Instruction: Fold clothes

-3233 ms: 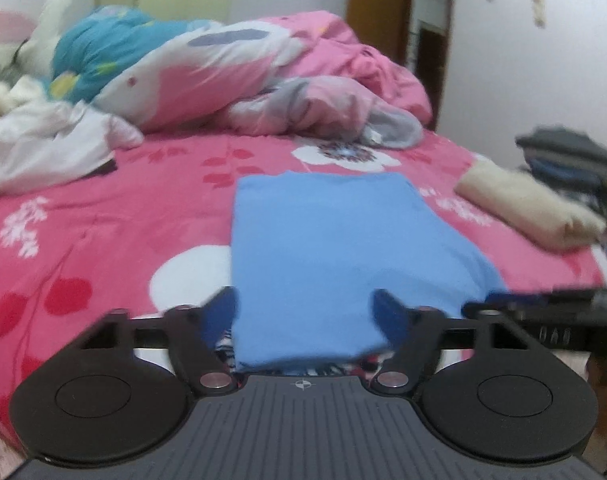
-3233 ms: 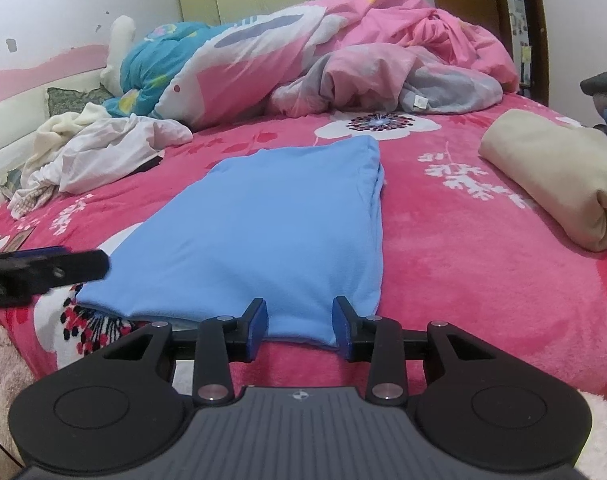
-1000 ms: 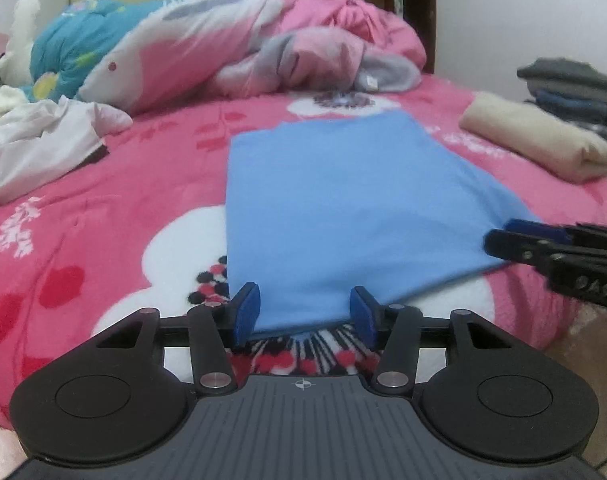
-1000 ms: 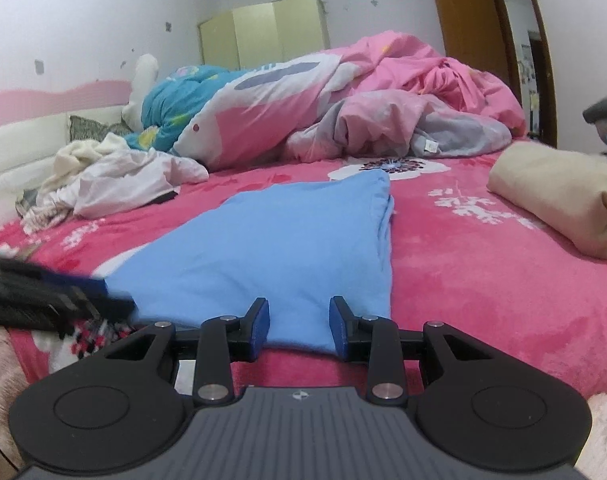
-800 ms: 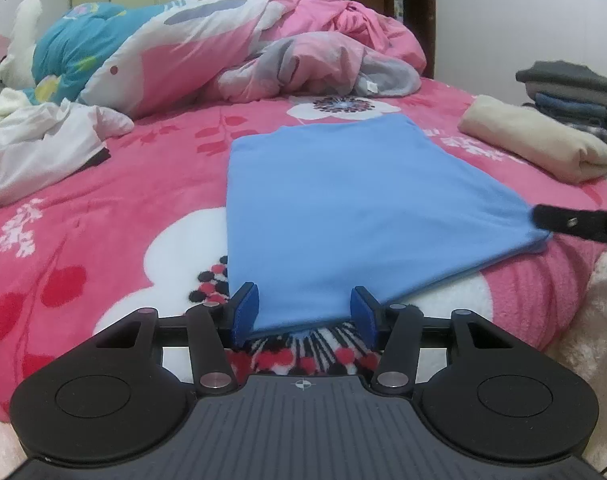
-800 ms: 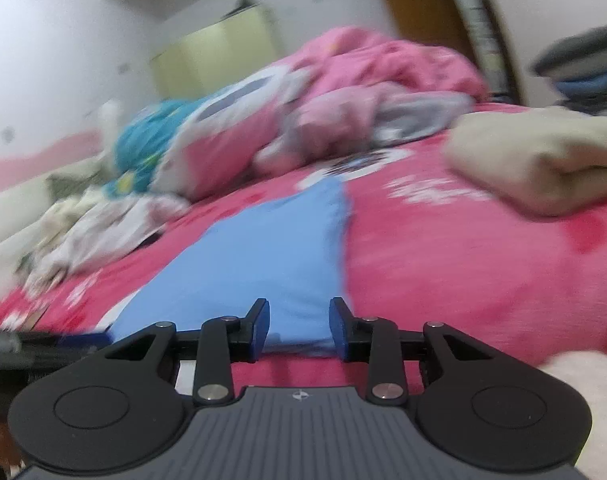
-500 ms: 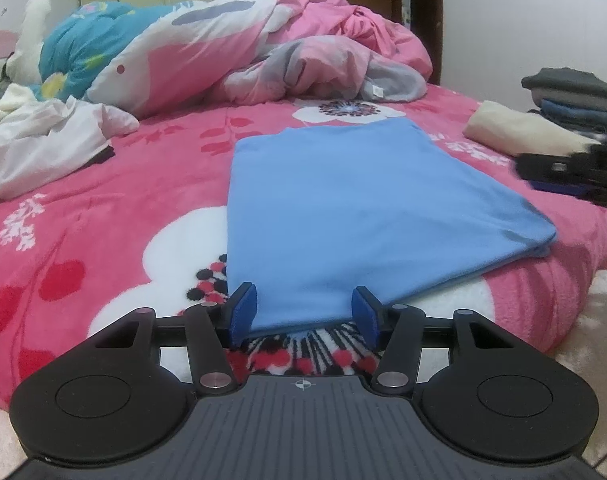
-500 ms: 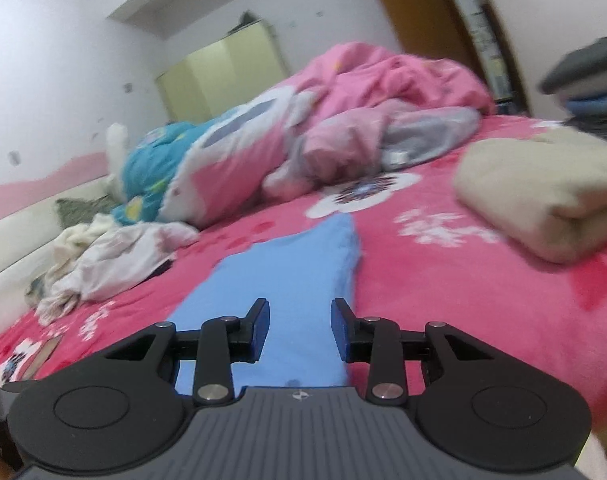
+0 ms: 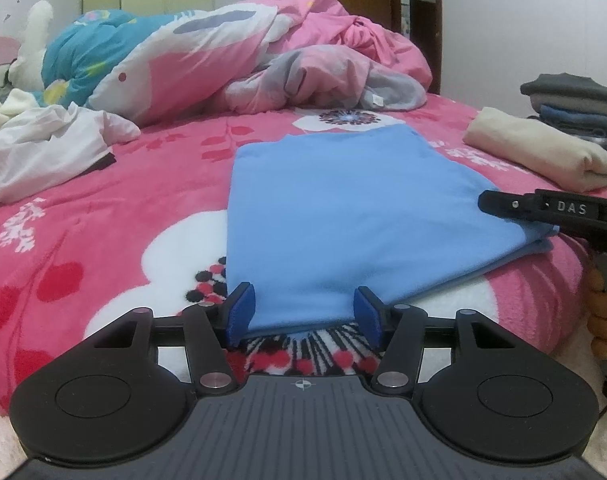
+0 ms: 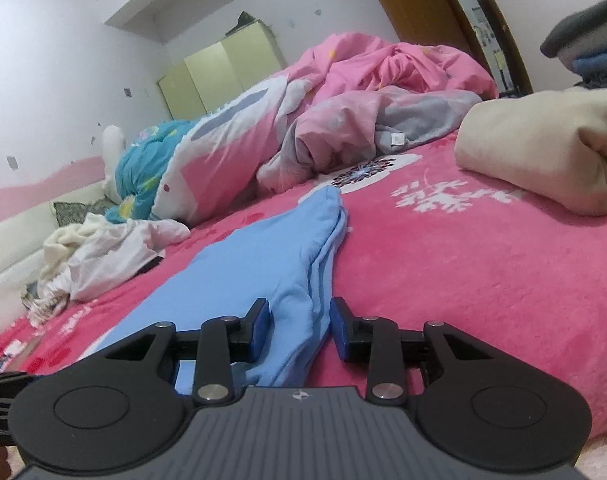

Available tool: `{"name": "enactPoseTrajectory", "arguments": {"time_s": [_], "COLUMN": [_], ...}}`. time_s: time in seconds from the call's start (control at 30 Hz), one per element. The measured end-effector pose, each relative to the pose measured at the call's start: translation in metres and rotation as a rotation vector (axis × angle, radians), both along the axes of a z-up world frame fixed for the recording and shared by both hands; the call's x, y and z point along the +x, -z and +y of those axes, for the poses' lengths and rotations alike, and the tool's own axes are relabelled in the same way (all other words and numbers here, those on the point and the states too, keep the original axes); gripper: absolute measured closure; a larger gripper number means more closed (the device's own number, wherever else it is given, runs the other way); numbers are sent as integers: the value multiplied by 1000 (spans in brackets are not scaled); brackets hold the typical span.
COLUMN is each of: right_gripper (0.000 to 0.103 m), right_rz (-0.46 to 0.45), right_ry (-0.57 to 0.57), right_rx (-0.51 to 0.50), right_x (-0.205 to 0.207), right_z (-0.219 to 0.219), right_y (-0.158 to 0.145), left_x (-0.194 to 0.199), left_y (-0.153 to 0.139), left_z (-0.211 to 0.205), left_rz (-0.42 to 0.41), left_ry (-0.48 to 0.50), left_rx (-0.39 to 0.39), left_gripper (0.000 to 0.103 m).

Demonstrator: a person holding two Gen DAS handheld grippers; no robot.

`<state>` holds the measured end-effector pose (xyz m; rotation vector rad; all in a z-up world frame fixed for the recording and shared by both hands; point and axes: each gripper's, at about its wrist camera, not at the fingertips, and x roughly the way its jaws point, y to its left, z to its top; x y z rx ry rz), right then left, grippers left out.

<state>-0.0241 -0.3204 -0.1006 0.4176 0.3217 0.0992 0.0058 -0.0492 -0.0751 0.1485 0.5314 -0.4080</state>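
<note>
Blue garment lies flat on the pink floral bedspread, filling the centre of the left wrist frame as a neat rectangle; its right edge shows several stacked layers in the right wrist view, so it is already folded over on itself at least once; whether a further fold is meant, one moment cannot settle. Left gripper sits at the near hem in the lower centre, its blue pads spread wide with the hem between them but not pinched; right gripper sits low at the near right corner, fingers likewise parted either side of the layered edge, gripping nothing. Both stand placed as if to take the near edge, though they could equally have just let it go. Further out, a folded cream garment lies at the right of the frame with a dark folded stack behind it, judged finished pieces; a crumpled white heap at the left looks unfolded, so more work likely remains; a rumpled pink duvet fills the back.
</note>
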Motion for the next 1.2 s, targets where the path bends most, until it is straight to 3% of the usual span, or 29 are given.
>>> {"name": "enactPoseTrajectory", "arguments": {"time_s": [0.77, 0.97, 1.2], "right_gripper": [69, 69, 69], "right_rz": [-33, -33, -26], "right_ry": [-46, -33, 5], "right_rx": [81, 118, 89], "right_x": [-14, -18, -21], "right_z": [-13, -15, -11], "right_y": [4, 4, 3], "left_x": [-2, -2, -2], "left_y": [-2, -1, 3], "left_z": [-11, -7, 3], "left_rz": [8, -1, -20], "left_ry": [-85, -64, -17], "left_rx": [14, -2, -40], "left_gripper": [47, 47, 47]}}
